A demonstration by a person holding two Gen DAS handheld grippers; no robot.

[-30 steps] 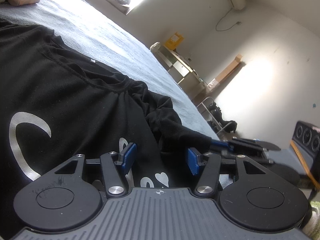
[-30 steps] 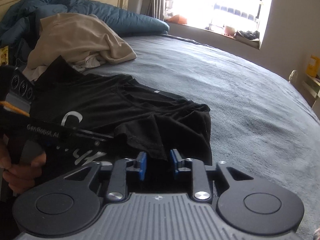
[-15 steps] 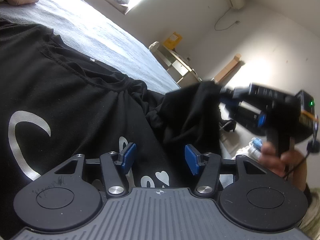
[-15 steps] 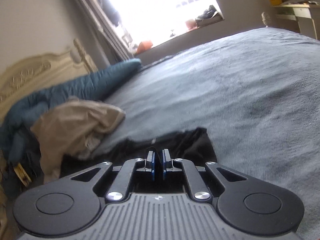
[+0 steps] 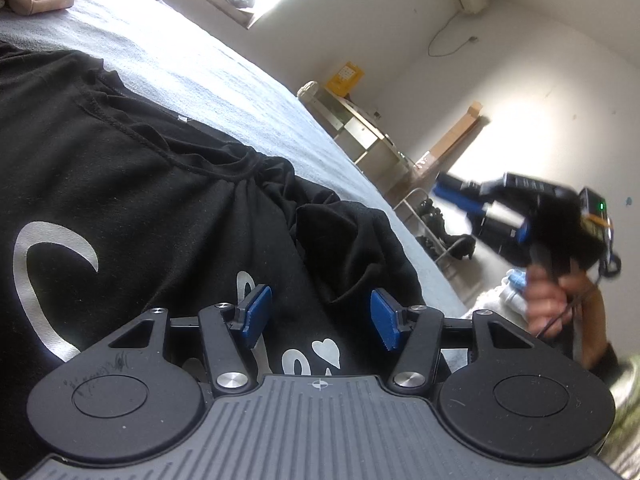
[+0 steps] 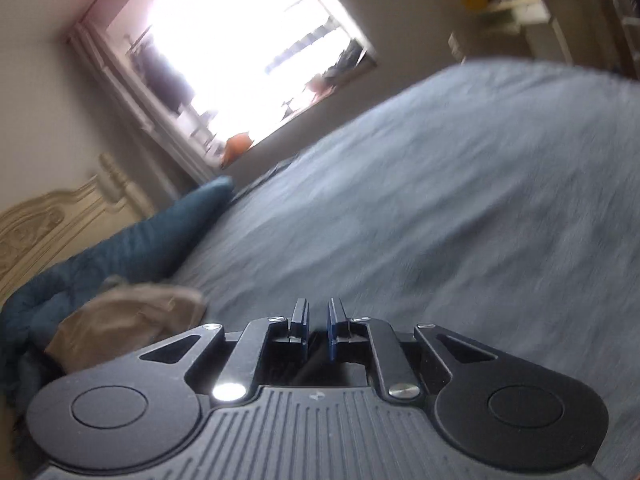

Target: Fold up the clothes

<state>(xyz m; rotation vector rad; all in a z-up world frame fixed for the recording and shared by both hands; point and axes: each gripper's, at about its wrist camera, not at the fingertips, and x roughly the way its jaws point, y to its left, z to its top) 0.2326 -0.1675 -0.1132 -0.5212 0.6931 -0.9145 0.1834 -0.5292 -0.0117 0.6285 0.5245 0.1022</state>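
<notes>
A black t-shirt [image 5: 140, 200] with white print lies spread on the grey bed cover [image 5: 200, 68]. Its sleeve [image 5: 348, 240] rests bunched on the shirt near the bed's edge. My left gripper [image 5: 320, 316] hovers low over the printed chest, open, with cloth under the blue pads but not pinched. My right gripper [image 5: 448, 190], held by a hand [image 5: 552, 296], is off to the right beyond the bed's edge, clear of the shirt. In the right wrist view my right gripper [image 6: 318, 312] points over the bare bed; its jaws are opening, a narrow gap with nothing between them.
A beige garment [image 6: 132, 316] lies against a teal duvet [image 6: 120, 248] by the cream headboard [image 6: 40, 220]. A bright window [image 6: 240, 52] is behind the bed. Shelving [image 5: 360, 136] and a chair stand on the floor past the bed's edge.
The right gripper lifted the black sleeve, let it drop onto the shirt, then swung away to the right and rolled. The left gripper stayed put and open.
</notes>
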